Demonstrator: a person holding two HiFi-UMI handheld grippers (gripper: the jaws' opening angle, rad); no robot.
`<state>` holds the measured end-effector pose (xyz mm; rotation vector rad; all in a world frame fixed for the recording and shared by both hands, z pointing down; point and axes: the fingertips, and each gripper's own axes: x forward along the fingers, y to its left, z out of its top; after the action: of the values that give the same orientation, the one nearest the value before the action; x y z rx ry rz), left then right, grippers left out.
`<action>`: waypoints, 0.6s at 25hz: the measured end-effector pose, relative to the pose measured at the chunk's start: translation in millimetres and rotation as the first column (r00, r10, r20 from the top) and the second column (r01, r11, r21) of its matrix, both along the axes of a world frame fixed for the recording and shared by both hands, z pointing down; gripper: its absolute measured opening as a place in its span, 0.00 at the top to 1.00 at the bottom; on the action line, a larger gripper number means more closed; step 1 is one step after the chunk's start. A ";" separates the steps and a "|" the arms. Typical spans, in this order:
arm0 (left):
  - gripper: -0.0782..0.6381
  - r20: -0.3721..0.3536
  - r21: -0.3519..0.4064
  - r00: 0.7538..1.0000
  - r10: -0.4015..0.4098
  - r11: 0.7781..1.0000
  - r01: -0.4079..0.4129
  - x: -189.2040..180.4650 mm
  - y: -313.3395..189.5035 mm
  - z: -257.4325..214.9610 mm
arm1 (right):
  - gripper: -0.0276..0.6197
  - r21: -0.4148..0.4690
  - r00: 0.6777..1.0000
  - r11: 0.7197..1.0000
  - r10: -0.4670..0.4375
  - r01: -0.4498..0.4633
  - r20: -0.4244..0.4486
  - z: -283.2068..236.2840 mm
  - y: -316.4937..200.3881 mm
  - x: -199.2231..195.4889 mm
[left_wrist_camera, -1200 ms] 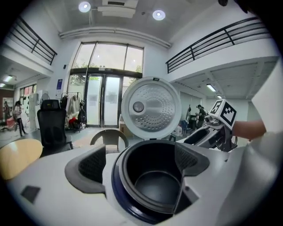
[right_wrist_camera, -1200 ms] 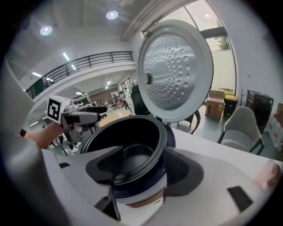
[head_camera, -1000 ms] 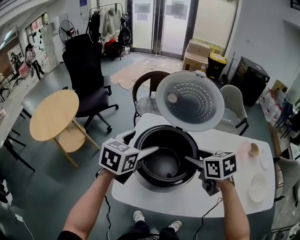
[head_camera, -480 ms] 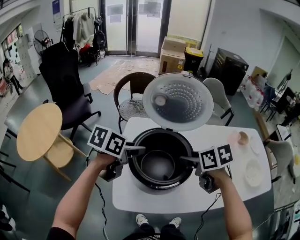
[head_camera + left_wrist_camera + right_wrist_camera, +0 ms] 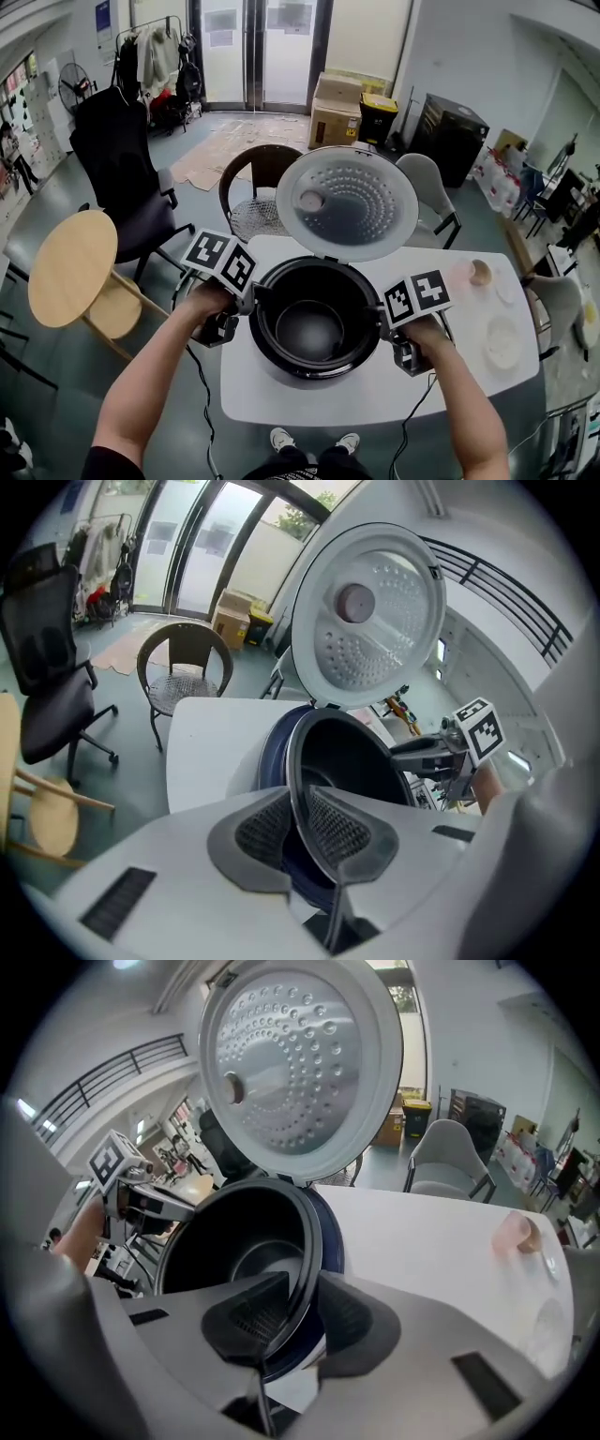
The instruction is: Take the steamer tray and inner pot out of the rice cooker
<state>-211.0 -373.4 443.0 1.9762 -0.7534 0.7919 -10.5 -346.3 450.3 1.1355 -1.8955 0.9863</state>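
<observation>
The rice cooker (image 5: 281, 367) stands on a white table (image 5: 469, 380) with its lid (image 5: 347, 202) swung up. Inside sits the black inner pot (image 5: 311, 328), which looks empty. My left gripper (image 5: 251, 298) is at the pot's left rim and my right gripper (image 5: 380, 314) at its right rim. Both pairs of jaws have just been closing, with the rim between them. In the left gripper view the left gripper's (image 5: 298, 822) pads clamp the thin rim (image 5: 295, 761). The right gripper view shows the right gripper (image 5: 302, 1312) doing the same on the rim (image 5: 314, 1241). No steamer tray shows in the pot.
A pink cup (image 5: 466, 275) and white dishes (image 5: 503, 342) lie on the table's right side. A brown chair (image 5: 258, 183) and a grey chair (image 5: 427, 197) stand behind the table. A round wooden table (image 5: 70, 267) and a black office chair (image 5: 117, 159) stand at the left.
Both grippers drew back from over the pot's opening to its left and right rim. Their jaws closed onto the rim. The head view shifted slightly.
</observation>
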 end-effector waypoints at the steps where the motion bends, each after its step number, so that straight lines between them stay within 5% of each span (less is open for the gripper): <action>1: 0.79 0.001 0.009 1.000 -0.002 1.000 0.002 -0.2 -1.1 -0.5 | 0.79 -0.006 1.000 1.000 0.001 -0.001 -0.003 -0.1 -1.5 0.0; 7: 0.81 -0.134 -0.011 0.986 -0.100 0.995 0.099 -1.4 1.0 -6.6 | 0.83 -0.016 0.984 0.995 0.100 -0.098 0.151 -4.4 -3.8 2.4; 11: 0.83 -0.290 -0.037 0.936 -0.199 0.980 0.197 -2.2 1.7 -19.2 | 0.85 -0.032 0.934 0.981 0.191 -0.191 0.303 -7.8 -4.4 4.2; 15: 0.84 -0.373 -0.058 0.893 -0.250 0.967 0.246 -3.0 0.4 -31.0 | 0.87 -0.016 0.872 0.976 0.203 -0.219 0.446 -27.8 -4.7 4.9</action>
<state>-214.0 -373.0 412.0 1.8964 -0.7454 0.2473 -5.6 -351.0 422.6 1.2337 -2.1814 1.4425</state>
